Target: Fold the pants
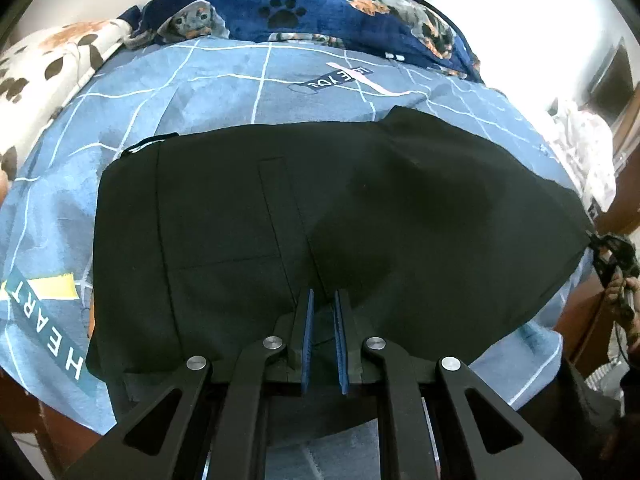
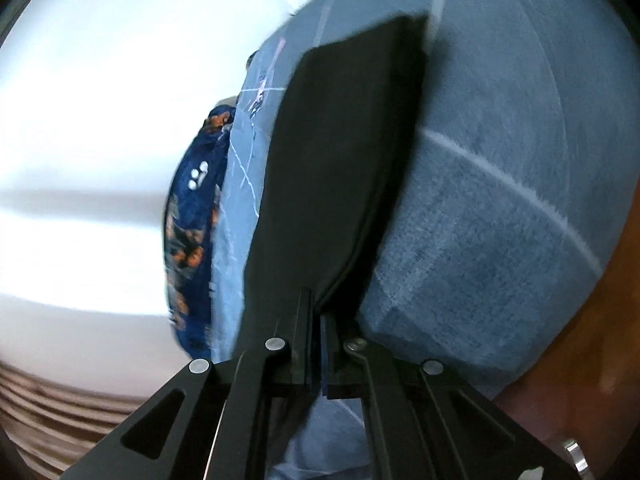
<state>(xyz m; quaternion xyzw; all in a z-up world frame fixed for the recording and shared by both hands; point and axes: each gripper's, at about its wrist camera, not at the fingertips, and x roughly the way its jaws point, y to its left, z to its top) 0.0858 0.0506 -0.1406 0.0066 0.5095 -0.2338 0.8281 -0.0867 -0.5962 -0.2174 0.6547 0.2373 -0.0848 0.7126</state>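
Left wrist view – left gripper (image 1: 324, 300) fingers narrow, pinching black pants (image 1: 320, 208), right gripper (image 2: 318, 304) fingers clamped on pants hem.

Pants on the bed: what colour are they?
Plain black pants, no pattern; clearest in the left wrist view.

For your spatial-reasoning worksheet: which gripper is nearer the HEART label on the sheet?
Left. The left gripper pinches the pants just right of the HEART label. The right gripper holds the pants' far end.
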